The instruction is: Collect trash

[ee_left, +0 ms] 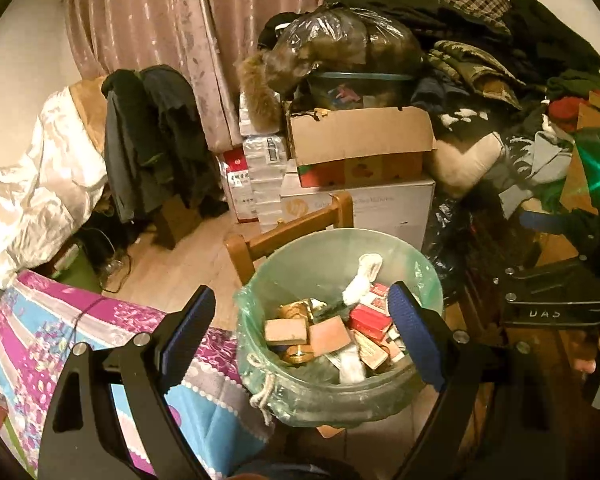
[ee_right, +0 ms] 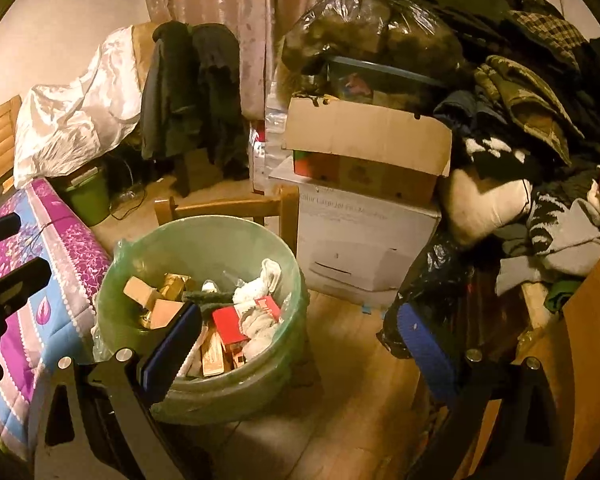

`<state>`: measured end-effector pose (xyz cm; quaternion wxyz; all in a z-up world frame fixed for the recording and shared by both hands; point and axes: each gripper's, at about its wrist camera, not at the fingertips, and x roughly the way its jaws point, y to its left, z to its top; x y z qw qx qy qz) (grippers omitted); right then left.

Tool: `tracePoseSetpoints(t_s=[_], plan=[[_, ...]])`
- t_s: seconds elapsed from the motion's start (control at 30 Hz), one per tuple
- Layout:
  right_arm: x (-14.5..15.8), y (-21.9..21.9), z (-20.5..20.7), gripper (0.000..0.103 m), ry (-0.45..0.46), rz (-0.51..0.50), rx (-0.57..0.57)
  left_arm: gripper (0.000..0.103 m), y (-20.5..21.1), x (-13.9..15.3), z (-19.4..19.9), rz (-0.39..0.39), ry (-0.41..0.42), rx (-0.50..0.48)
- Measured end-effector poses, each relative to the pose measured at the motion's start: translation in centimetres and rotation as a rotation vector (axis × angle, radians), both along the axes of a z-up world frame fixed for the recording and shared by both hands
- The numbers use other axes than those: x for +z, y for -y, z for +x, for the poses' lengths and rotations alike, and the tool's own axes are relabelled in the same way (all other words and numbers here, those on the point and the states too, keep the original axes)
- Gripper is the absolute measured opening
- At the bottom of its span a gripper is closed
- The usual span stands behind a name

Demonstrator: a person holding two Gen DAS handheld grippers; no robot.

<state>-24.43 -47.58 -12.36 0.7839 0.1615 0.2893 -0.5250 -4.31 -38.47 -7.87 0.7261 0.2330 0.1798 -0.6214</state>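
Evidently both tools are held spread and empty above the trash bin [ee_left: 336, 384], which stands on the floor beside the quilt's [ee_left: 60, 332] edge. The left gripper [ee_left: 300, 332] brackets the bin's rim; the right gripper [ee_right: 300, 340] is aimed past the bin's right side, probably while more rubbish is sought. Cartons [ee_left: 368, 320] and a crumpled tissue [ee_right: 260, 284] already fill the bin. Its base is cut off, and the dark bags [ee_right: 440, 292] alongside cannot be made out clearly.
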Motion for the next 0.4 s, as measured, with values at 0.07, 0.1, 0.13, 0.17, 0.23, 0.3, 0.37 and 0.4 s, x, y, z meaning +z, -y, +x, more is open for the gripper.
tracePoseSetpoints(t_s=[0.07,0.1,0.13,0.17,0.23,0.3,0.37,0.4], plan=[[-0.3,0.1,-0.1,0.098,0.009,0.013,-0.015,0.085,0.1,0.1,0.0,0.001,-0.001,0.002],[-0.5,0.1,-0.2,0.098,0.008,0.014,-0.024,0.085,0.0,0.1,0.0,0.001,-0.002,0.000],[-0.6,0.1,-0.2,0.098,0.005,0.015,-0.032,0.085,0.1,0.0,-0.1,0.005,0.007,0.006],[-0.7,0.2,-0.2,0.098,0.004,0.018,-0.039,0.085,0.2,0.0,0.0,0.013,0.014,0.015],[-1.0,0.3,-0.4,0.098,0.009,0.029,-0.054,0.085,0.4,-0.1,0.1,0.032,0.004,0.022],[-1.2,0.6,-0.6,0.098,0.022,0.046,-0.069,0.085,0.5,0.0,0.2,0.043,-0.016,0.020],[-1.3,0.8,-0.8,0.098,0.029,0.057,-0.078,0.085,0.5,0.1,0.3,0.046,-0.024,0.025],[-1.4,0.9,-0.9,0.098,0.030,0.061,-0.084,0.088,0.5,0.2,0.3,0.046,-0.024,0.028]])
